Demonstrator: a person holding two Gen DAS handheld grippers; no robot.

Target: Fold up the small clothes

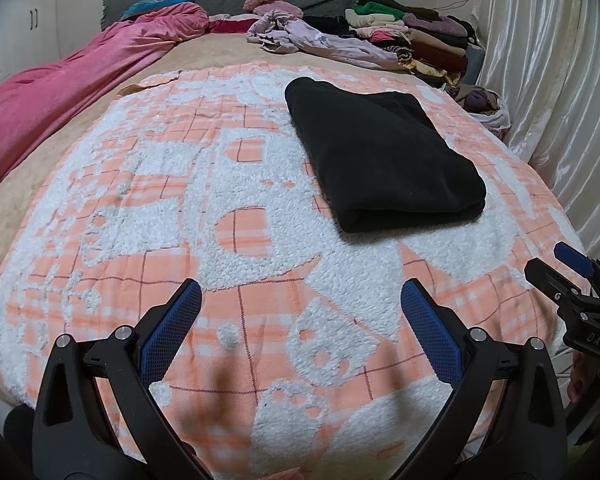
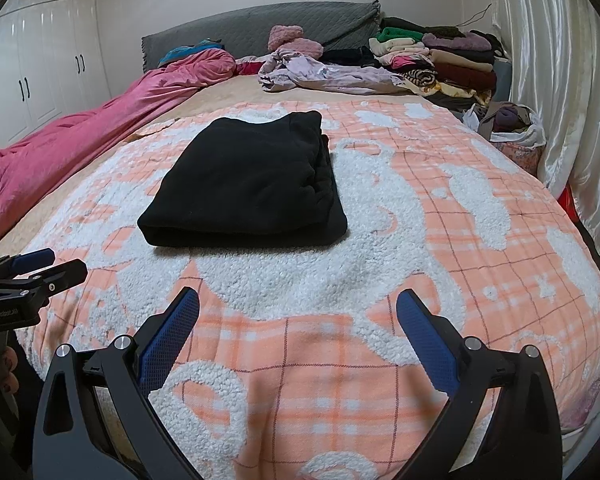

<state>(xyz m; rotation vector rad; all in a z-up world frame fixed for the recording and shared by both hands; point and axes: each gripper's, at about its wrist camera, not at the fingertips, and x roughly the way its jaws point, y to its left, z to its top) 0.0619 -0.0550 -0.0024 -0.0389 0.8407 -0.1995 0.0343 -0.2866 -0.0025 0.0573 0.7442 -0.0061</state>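
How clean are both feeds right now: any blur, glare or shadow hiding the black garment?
Left wrist view: black garment sharp but too dark for fold detail; blanket bulges from fisheye; soft shadow near left gripper. Right wrist view: garment sharp; curtain shiny, not blown out; right gripper crisp.

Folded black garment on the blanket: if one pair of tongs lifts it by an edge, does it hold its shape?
Probably not. The black garment looks like thick, soft fleece in stacked layers, so it would likely droop and unfold. It seems unlikely to slide freely when pushed: the blanket beneath is nubbly, so layers may bunch instead.
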